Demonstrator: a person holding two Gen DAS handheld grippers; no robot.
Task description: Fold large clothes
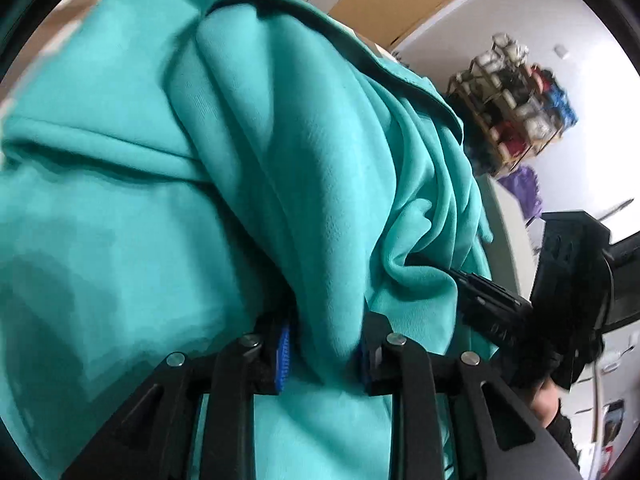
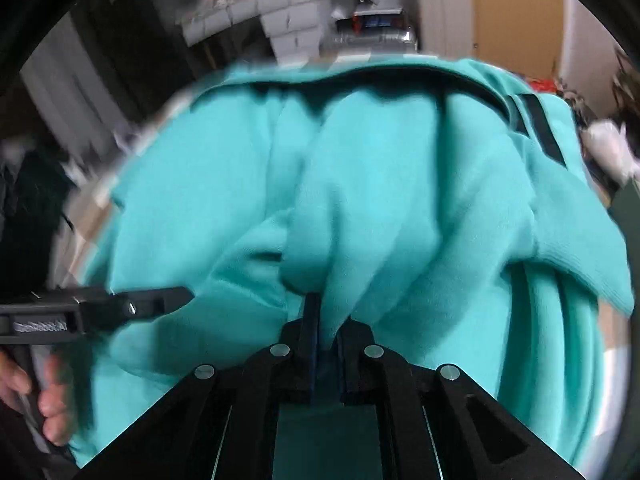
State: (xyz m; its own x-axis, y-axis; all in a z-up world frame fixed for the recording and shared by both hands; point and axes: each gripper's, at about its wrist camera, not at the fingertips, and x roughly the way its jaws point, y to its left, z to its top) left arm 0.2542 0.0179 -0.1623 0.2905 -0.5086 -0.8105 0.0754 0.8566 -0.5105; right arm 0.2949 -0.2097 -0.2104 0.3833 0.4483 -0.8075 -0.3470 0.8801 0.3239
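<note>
Slippage is the risk: left gripper (image 1: 324, 354) and right gripper (image 2: 326, 344) each pinch a thick fold of the teal garment (image 1: 280, 160), bunched toward twelve o'clock; uneven tension could free it

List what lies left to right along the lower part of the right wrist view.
A person's bare hand at the left edge → the other black gripper reaching in from the left → this camera's own black gripper, jaws shut on a bunched fold of the turquoise garment → the garment's ribbed cuff.
</note>
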